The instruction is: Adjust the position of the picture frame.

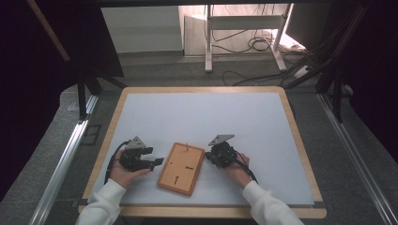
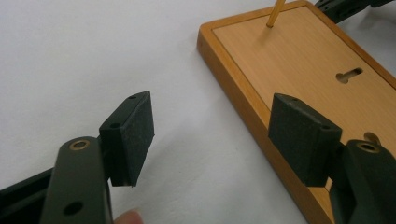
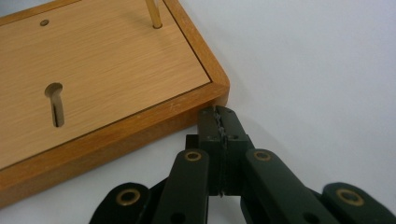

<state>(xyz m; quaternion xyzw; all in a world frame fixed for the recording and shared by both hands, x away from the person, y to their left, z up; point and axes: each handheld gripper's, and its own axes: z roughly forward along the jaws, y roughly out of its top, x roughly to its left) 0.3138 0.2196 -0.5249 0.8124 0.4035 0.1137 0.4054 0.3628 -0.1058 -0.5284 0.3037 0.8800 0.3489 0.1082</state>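
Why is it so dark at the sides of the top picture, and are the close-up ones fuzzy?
High view: the white table is evenly lit, the surroundings nearly black. Left gripper view: the nearest jaw parts blur, the wooden frame looks sharp. Right gripper view: the frame's grain is crisp; soft shadows under its edge.

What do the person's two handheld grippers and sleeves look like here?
Both are black two-jaw grippers: left gripper, right gripper. Each carries a grey three-cornered plate on top and trails a black cable. The jaw arms are flat black links with brass-ringed pivot holes, ending in rectangular black pads with a grainy face. The sleeves are white, long, to the wrist.
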